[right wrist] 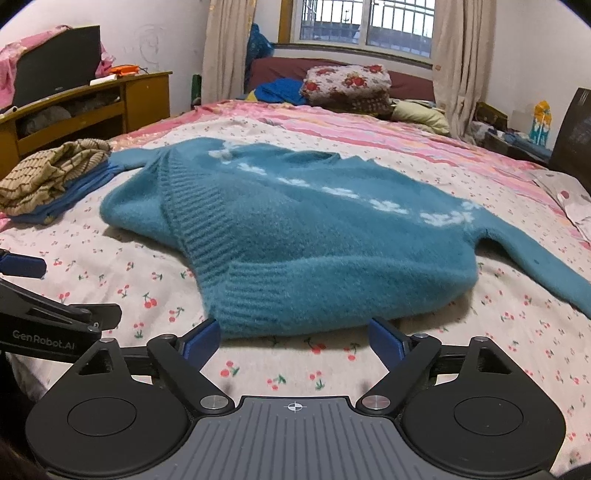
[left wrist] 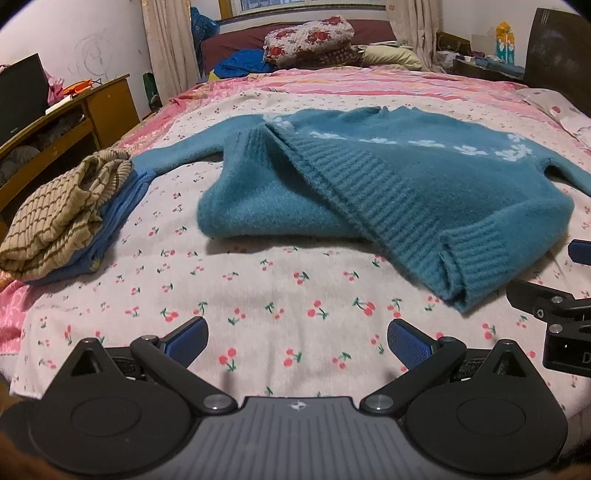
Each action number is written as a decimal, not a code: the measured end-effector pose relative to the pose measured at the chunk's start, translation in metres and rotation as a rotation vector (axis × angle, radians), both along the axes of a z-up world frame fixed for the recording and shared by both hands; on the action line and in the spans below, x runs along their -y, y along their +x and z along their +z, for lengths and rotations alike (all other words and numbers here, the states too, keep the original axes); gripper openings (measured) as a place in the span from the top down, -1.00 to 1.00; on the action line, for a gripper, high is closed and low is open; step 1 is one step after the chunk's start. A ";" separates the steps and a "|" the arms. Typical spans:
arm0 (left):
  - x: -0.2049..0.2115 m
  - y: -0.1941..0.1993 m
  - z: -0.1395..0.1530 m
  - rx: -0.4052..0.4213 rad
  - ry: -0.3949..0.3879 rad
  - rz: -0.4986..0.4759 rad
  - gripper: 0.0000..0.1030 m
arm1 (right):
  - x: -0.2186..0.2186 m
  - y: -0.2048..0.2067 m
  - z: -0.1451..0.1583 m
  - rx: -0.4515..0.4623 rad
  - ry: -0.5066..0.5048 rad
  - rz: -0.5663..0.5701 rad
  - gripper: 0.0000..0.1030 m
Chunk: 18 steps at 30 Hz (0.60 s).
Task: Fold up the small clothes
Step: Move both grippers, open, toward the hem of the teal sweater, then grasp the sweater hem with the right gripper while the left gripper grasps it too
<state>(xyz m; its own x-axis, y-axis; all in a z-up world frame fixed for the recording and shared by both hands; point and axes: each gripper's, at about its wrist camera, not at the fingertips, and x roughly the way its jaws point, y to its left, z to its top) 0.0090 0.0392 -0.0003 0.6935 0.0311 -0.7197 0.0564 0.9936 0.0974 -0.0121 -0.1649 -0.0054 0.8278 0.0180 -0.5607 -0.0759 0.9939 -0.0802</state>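
Both hand-held grippers, left (left wrist: 297, 341) and right (right wrist: 293, 341), hung open near the half-folded sweater (right wrist: 295, 236); pinching its ribbed hem squarely would have suited.

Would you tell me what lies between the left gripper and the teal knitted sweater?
Only bare cherry-print bedsheet separates the open left gripper from the teal knitted sweater, clearest in the left wrist view.

Setting: domestic bedroom. Evidence: large bed with pink cherry-print sheet (right wrist: 110, 266) and pink striped quilt (right wrist: 369, 136); folded red-floral padded blanket (right wrist: 347, 83) and pale yellow-green pillow (right wrist: 421, 114) against a dark maroon headboard (right wrist: 280, 70); barred window (right wrist: 362, 22) with beige curtains (right wrist: 225, 51); wooden side cabinet (right wrist: 140, 99) carrying a black monitor (right wrist: 55, 62); scribbled white wall (left wrist: 92, 51).
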 end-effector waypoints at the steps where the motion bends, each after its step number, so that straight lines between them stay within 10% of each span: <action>1: -0.001 0.002 0.000 -0.001 -0.001 0.001 -1.00 | 0.000 0.002 0.000 -0.001 0.000 0.002 -0.63; 18: -0.017 0.033 0.000 -0.001 0.012 -0.014 -1.00 | -0.006 0.019 -0.004 0.014 -0.114 0.095 -0.40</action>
<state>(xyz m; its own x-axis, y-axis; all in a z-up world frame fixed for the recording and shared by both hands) 0.0419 0.0564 -0.0004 0.6934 0.0297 -0.7199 0.0708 0.9915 0.1090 0.0067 -0.1591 -0.0099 0.8334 0.0331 -0.5517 -0.1669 0.9667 -0.1942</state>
